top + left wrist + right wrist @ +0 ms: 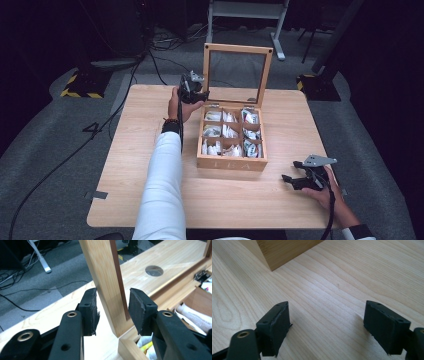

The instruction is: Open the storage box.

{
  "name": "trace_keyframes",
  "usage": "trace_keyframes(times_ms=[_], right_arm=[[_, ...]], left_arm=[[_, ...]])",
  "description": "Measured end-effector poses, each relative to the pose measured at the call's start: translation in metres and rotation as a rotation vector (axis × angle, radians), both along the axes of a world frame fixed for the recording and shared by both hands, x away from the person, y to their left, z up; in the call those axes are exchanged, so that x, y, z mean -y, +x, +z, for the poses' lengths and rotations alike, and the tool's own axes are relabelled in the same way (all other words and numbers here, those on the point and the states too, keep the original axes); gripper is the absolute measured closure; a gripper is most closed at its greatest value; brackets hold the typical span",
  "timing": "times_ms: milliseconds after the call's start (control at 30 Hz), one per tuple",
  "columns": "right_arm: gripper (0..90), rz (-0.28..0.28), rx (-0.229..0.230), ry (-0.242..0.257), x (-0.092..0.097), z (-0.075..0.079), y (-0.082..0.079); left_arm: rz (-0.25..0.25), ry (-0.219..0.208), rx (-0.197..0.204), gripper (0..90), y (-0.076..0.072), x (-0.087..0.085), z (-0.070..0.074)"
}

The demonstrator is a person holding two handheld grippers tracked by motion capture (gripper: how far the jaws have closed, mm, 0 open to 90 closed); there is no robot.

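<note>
A wooden tea box stands on the table, its compartments filled with several tea bags. Its glass lid stands upright at the back. My left gripper is at the lid's left post, low down near the hinge. In the left gripper view the two pads sit against either side of that post, so the gripper is shut on it. My right gripper hovers low over the table's front right, open and holding nothing. A corner of the box lies ahead of it.
A round metal cap is set in the tabletop behind the lid. Bare wood lies in front of the box. Beyond the table are floor cables, a white desk frame and yellow-black striped bases.
</note>
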State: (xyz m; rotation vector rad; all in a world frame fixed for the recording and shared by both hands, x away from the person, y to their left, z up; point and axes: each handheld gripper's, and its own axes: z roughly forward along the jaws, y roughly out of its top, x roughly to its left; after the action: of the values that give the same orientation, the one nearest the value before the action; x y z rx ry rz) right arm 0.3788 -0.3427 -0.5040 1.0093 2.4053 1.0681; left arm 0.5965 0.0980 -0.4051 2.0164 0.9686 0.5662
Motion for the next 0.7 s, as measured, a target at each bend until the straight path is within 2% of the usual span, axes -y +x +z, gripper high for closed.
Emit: trace_keyframes(times_ms=[67, 100, 233, 400, 567, 700], right_arm=[[21.5, 0.000, 0.000, 0.000, 0.000, 0.000, 0.000], [21.5, 0.001, 0.000, 0.000, 0.000, 0.000, 0.000], [21.5, 0.000, 0.000, 0.000, 0.000, 0.000, 0.000], [21.5, 0.001, 0.000, 0.000, 0.000, 0.000, 0.000], [21.5, 0.003, -0.003, 0.002, 0.000, 0.000, 0.000], [21.5, 0.002, -0.003, 0.002, 0.000, 0.000, 0.000]], left_arm=[[-0.006, 0.012, -0.004, 59.1, -0.001, -0.001, -0.003], [-0.010, 0.031, -0.010, 59.1, -0.001, -0.001, -0.006], [-0.009, 0.036, -0.025, 58.9, -0.002, -0.002, -0.013], [0.000, 0.039, -0.026, 57.1, -0.005, -0.005, -0.016], [0.025, 0.038, -0.019, 50.2, -0.012, -0.013, -0.014], [0.013, 0.047, -0.011, 40.4, -0.022, -0.019, -0.009]])
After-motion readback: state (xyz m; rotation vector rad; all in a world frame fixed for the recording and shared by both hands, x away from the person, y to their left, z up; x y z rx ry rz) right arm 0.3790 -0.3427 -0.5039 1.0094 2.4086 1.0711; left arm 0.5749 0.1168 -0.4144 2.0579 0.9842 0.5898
